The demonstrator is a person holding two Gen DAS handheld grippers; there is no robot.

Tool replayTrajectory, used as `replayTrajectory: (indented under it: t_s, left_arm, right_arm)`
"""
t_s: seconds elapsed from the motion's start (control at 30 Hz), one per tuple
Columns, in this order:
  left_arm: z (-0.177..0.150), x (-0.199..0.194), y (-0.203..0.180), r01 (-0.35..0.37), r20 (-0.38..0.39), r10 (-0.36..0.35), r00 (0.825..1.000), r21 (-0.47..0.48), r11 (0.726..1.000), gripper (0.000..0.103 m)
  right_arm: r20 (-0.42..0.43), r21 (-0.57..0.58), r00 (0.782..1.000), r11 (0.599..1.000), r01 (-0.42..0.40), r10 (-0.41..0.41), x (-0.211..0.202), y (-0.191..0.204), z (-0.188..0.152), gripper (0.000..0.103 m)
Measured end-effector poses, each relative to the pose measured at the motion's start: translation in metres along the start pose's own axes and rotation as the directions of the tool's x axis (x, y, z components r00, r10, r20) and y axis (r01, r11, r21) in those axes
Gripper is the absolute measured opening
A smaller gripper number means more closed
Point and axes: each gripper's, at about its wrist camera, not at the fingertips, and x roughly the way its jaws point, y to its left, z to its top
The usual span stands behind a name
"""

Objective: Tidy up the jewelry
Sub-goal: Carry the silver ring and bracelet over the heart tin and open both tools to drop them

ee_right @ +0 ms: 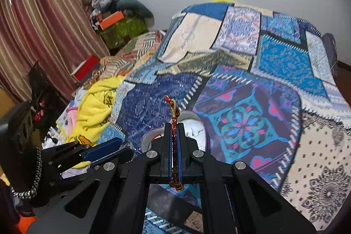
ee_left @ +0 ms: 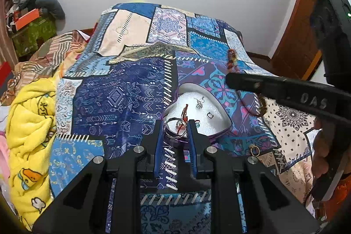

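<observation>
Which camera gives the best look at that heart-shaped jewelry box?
The left wrist view. There the heart-shaped box lies open, showing its white lining with earrings, a ring and a silver bangle between the left gripper's fingers. In the right wrist view the right gripper, clamping a red braided bracelet, hides most of it.

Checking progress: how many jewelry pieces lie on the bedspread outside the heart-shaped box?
3: beaded bracelet beyond the box, brown bracelet right of it, gold ring nearer the camera. Left claw holds a silver bangle, right claw a red cord; it may hide more.
</observation>
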Motion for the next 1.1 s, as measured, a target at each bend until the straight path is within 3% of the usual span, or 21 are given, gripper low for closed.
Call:
replayTrajectory:
  t_s: [0.33,0.8,1.1]
  left_arm:
    - [0.005,0.021,-0.01,0.045,-0.018,-0.044,0.999,0.03,0.999,0.02]
    - [0.008,0.039,-0.019,0.036,-0.053,-0.033,0.998,0.053,0.998,0.02]
    - [0.009,0.032,-0.017,0.039,-0.059,-0.037,0.998,0.04,0.998,0.021]
  right_arm:
    - [-0.074,0.016,0.997,1.0,-0.009,0.01,0.027,-0.011,0.0,0.003]
    - [-0.122,0.008,0.992,1.0,-0.022,0.023,0.034,-0.015,0.002,0.004]
    - [-0.093,-0.005,0.996,1.0,0.007,-0.007,0.017,-0.011,0.004,0.012]
